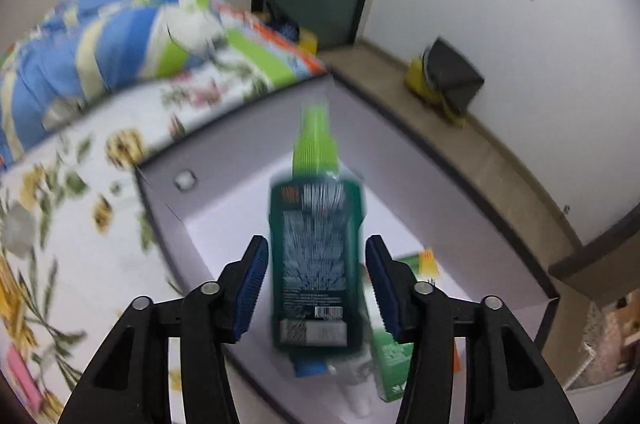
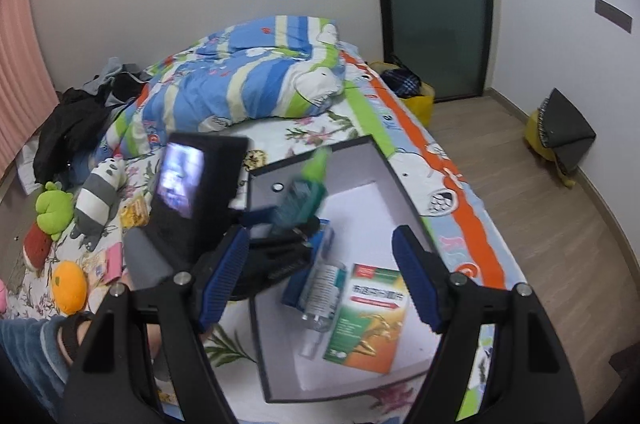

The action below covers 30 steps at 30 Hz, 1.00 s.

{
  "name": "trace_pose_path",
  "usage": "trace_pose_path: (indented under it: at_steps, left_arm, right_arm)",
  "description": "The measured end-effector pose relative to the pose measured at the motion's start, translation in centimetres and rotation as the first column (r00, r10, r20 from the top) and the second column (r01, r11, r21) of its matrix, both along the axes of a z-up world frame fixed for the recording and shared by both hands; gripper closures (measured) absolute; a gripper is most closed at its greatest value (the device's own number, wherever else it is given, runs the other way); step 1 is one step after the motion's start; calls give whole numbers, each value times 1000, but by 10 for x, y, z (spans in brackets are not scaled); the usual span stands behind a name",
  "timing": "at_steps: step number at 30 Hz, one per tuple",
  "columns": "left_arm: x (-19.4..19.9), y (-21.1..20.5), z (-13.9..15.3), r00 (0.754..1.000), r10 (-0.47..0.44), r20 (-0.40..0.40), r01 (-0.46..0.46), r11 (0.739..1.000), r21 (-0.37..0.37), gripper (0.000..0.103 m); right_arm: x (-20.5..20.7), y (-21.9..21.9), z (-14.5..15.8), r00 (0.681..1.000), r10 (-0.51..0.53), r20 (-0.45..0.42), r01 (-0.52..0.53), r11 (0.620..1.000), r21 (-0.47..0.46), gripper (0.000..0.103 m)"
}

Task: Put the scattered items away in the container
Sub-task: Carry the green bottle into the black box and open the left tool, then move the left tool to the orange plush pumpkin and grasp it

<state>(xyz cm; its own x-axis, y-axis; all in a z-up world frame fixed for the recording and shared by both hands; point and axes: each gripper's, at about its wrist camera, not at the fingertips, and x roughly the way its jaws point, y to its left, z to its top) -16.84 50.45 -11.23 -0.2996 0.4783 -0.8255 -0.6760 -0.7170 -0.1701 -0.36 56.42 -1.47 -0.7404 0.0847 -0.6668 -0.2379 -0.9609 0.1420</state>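
On a bed with a floral sheet (image 1: 80, 224), the left gripper (image 1: 316, 288) hangs above the open box (image 2: 384, 160); its jaws stand slightly apart around the green spray bottle (image 1: 316, 244), apparently releasing it. The right gripper (image 2: 320, 276) is wide and empty. A carton (image 2: 368, 320) and clear bottle (image 2: 324, 288) already lie inside; plush toys (image 2: 96, 200) remain outside.

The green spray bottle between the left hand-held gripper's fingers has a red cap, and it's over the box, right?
Not quite. The cap on the green spray bottle is light green, not red, as the left wrist view shows. The rest holds: it sits between the fingers of the left hand-held gripper, over the box.
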Motion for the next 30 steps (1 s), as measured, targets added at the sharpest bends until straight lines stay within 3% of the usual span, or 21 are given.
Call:
trace_pose_path:
  at_steps: [4,7,13,18,23,30]
  left_arm:
    - [13,-7,10,998,-23,-64,25,999,26,39]
    - [12,-30,26,995,5,-104,1,998,58,39]
    - [-22,-137,43,968,214,-134,-208,976,56,39]
    - [-42,-245,28,918,366,-154,-371,929,0,39]
    - [-49,-349,8,858,489,-156,-502,864,-49,39]
    - [-40,-445,-26,786,605,-128,-617,783,-85,39]
  right_arm:
    - [0,-1,-1,1000,-3,7,3,1000,-1,28]
    - [-5,-11,1,1000,12,0,-12,1000,-13,28]
    - [-36,-66,-4,993,116,17,-116,993,-20,27]
    - [-70,-130,-21,970,235,66,-233,972,-34,27]
    - [-108,-207,-42,922,367,122,-360,930,-77,27]
    - [-147,-307,-81,852,492,181,-473,870,-137,27]
